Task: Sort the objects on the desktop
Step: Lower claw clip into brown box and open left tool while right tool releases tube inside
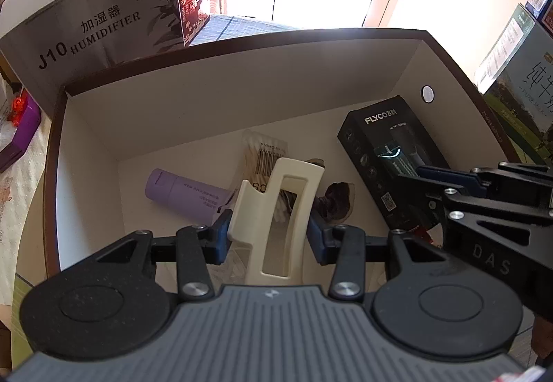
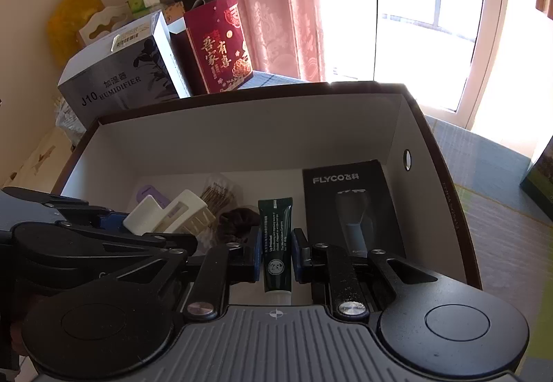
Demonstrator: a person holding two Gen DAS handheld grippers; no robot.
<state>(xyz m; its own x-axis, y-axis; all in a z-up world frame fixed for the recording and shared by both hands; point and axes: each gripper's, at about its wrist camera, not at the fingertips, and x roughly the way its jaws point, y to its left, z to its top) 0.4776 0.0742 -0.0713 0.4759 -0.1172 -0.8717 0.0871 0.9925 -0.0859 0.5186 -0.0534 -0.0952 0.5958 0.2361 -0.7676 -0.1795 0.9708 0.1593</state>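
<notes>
Left wrist view: left tool clamps the cream plastic hair claw, long axis toward 12 o'clock, above the white-lined box; right tool pinches a dark green tube.

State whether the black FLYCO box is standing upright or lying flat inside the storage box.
Lying flat. The FLYCO box rests on its back on the floor of the storage box, printed front facing up, beside the right wall.

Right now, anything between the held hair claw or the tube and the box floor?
Yes for the cream hair claw in the left hand-held gripper: cotton swab pack and brown scrunchie lie under it. Floor under the right hand-held gripper's green tube looks bare.
</notes>
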